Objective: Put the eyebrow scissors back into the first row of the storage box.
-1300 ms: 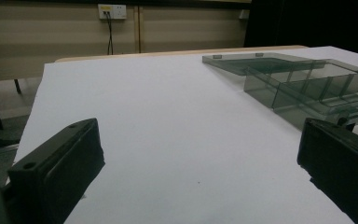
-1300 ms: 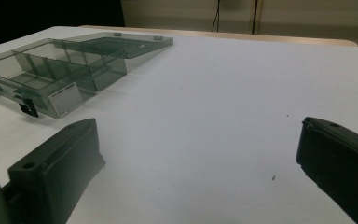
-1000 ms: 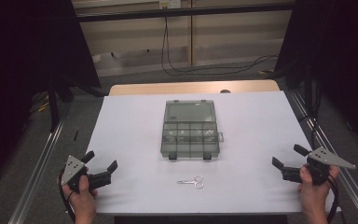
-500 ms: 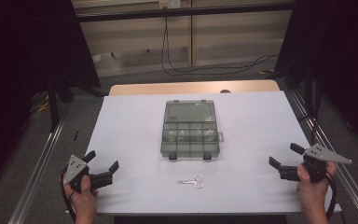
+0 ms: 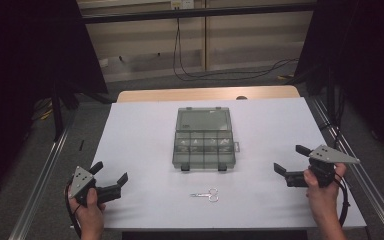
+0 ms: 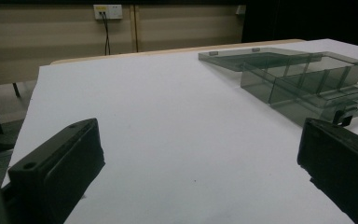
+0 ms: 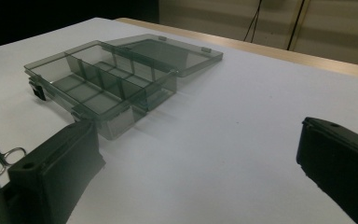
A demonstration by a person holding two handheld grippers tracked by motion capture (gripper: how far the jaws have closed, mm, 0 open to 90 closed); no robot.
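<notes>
Bare white table (image 5: 140, 135) runs wide down the frame's left and right; the open compartment box (image 5: 201, 145) blocks the centre, small scissors (image 5: 205, 195) lie just below it, with a clear strip between

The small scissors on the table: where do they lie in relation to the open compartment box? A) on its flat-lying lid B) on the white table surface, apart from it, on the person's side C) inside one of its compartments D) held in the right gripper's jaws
B: the high view shows the small scissors flat on the white table surface, apart from the compartment box and nearer the person; both grippers hold nothing.
</notes>
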